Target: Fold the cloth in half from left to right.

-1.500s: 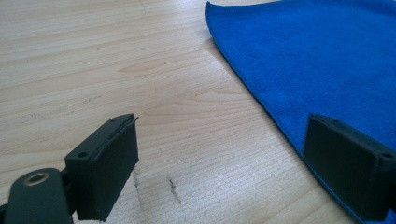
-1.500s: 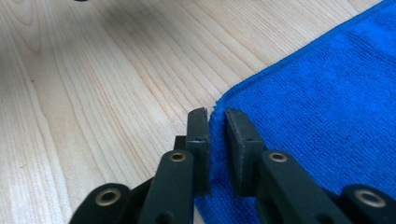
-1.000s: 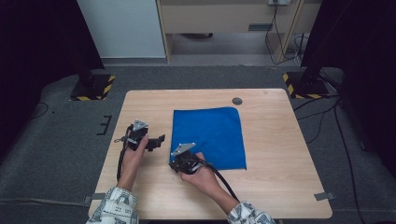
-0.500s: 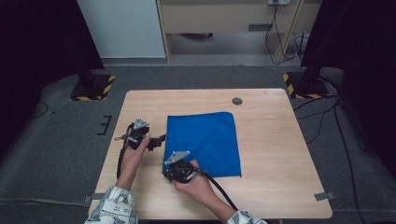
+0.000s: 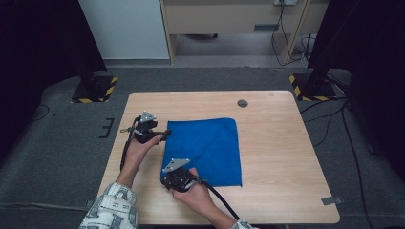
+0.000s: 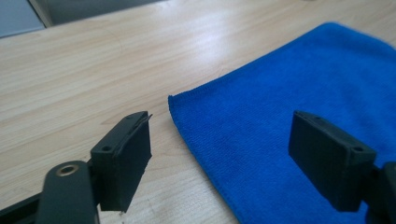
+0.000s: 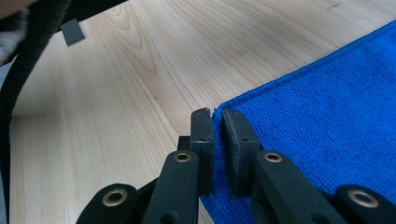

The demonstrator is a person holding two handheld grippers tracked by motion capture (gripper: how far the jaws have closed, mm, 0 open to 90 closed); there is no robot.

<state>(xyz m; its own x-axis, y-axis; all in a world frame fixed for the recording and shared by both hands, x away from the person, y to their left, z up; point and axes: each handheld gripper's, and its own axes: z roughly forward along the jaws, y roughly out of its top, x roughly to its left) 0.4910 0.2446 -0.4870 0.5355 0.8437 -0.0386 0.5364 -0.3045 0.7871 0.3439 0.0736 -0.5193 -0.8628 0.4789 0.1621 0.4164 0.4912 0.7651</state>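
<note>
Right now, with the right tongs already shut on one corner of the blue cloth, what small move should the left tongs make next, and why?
Probably ease the left tongs forward and finish closing on the far-left corner of the cloth. Their jaws have just been closing, yet still stand apart with that corner between them, unpinched, while the right tongs already hold theirs.

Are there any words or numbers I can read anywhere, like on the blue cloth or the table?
None: no readable words, numbers or brand marks.
Blue cloth: plain, no tag or print seen.
Table: bare wood grain, plus a small dark round disc with nothing legible on it.
Yellow-and-black stripes on the stand bases on the floor: a warning pattern, not writing.
</note>
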